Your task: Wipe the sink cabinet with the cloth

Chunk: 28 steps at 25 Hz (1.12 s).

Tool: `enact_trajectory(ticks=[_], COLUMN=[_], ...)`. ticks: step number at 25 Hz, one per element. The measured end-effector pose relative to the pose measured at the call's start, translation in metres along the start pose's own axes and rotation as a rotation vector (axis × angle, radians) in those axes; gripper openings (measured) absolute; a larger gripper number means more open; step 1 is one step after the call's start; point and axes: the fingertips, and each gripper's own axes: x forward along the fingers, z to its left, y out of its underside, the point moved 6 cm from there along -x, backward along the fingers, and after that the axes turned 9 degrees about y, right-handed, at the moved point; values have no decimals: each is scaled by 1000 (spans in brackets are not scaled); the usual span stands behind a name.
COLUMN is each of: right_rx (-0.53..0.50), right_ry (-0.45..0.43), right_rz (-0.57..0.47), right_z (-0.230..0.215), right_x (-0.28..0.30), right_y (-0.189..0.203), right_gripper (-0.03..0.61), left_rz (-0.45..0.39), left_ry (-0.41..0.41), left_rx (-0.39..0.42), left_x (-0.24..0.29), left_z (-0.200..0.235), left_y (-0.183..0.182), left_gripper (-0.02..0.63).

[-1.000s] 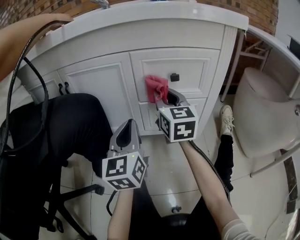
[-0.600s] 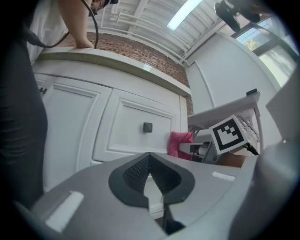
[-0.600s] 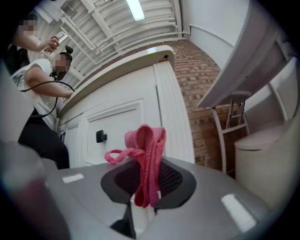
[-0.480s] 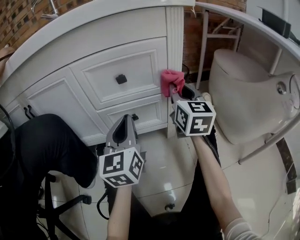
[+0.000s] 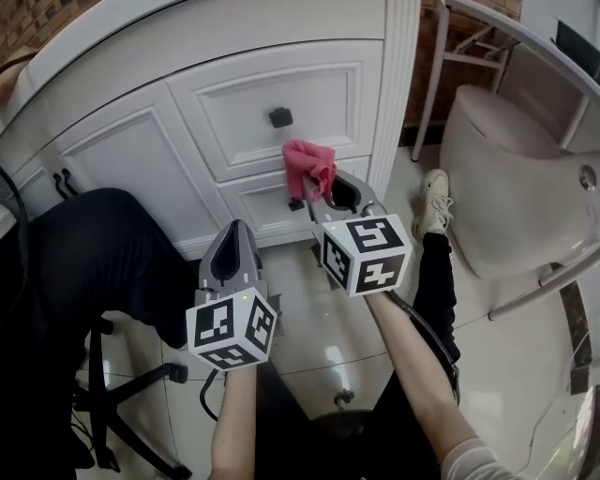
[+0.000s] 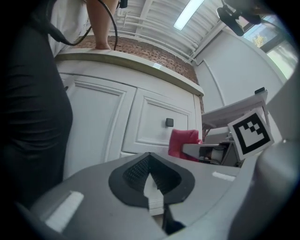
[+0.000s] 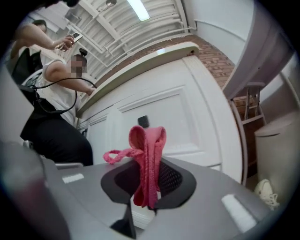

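Under me the pale, glossy tiled floor (image 5: 309, 337) carries the white sink cabinet (image 5: 141, 159), a toilet (image 5: 506, 178) to its right, the black wheeled base of a chair (image 5: 94, 394) at my left, and a white shoe (image 5: 433, 202). On the cabinet's counter (image 6: 140, 63) a person's hand (image 6: 105, 44) rests.

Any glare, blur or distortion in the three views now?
Head view: fisheye bends the sink cabinet edges; glare spots on the floor tiles. Left gripper view: dark vignetted corners, ceiling light blown out. Right gripper view: cloth sharp between the jaws; mosaic patch upper left.
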Motion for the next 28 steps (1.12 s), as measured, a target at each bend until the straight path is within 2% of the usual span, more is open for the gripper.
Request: enact_trajectory(ticks=[3,6,8,11,14,18,23,28], right_rx=[26,10,-10,-20,-59,-70,-43,-15], right_ry=[-80,-149,-173,-163,-131,-58,116,261], right_rz=[34,56,66,78,65,16,-24,-6], right_z=[59,109,128,129,108,54,-43,-126], right_x=[24,45,56,66,64,48,17,-8], right_y=[24,44,54,61,59,47,38,38], right_gripper=[66,66,66,66,67,67,67,67], left_rz=[34,45,49,51,53,60,92,113], left_ry=[-15,-58,-87,-125,-128,-73,40,95], left_rx=[32,6,-17,-40,-67,-71,-74,-106], left_x=[-23,-41,-49,-53,-42,-5,38,64], left_z=[24,50,66,83,83,53,-3,-40], left_y=[6,12,16,19,25,38,62,80], left_gripper=[14,14,14,14,14,14,14,14])
